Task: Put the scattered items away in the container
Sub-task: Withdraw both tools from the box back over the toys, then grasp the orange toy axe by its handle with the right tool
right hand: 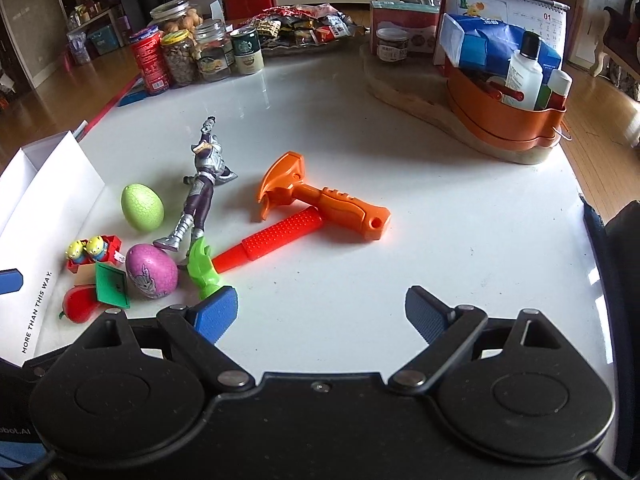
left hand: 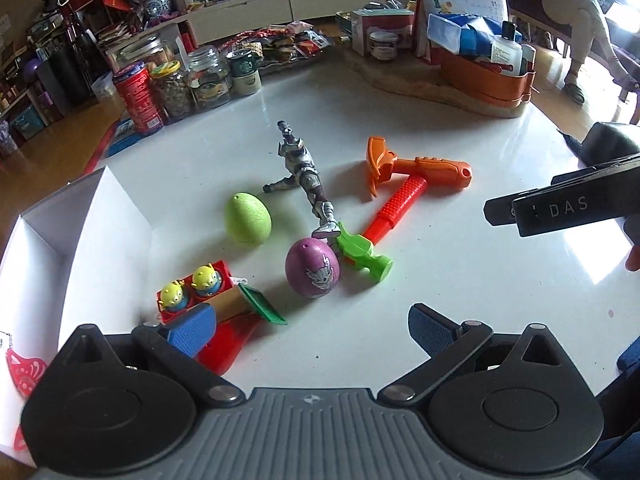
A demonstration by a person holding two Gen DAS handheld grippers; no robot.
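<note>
Toys lie scattered on the white table: a green egg [left hand: 248, 220], a purple egg [left hand: 313, 270], a silver figure [left hand: 304, 172], an orange axe [left hand: 416, 166], a red-handled hammer [left hand: 396, 204] with a green head, two alien dolls in a red block [left hand: 196, 288], a green card [left hand: 262, 304] and a red pepper [left hand: 228, 342]. The white box [left hand: 80, 232] stands at the left. My left gripper [left hand: 310, 332] is open above the near toys, holding nothing. My right gripper [right hand: 320, 316] is open over bare table, short of the hammer [right hand: 280, 238] and axe [right hand: 324, 200].
Jars and a red can [right hand: 150, 60] line the far left of the table. A snack pile [right hand: 304, 26] sits at the back. An orange basket [right hand: 504, 116] with bottles rests on a wooden slab at the right. A person sits beyond the table [left hand: 576, 12].
</note>
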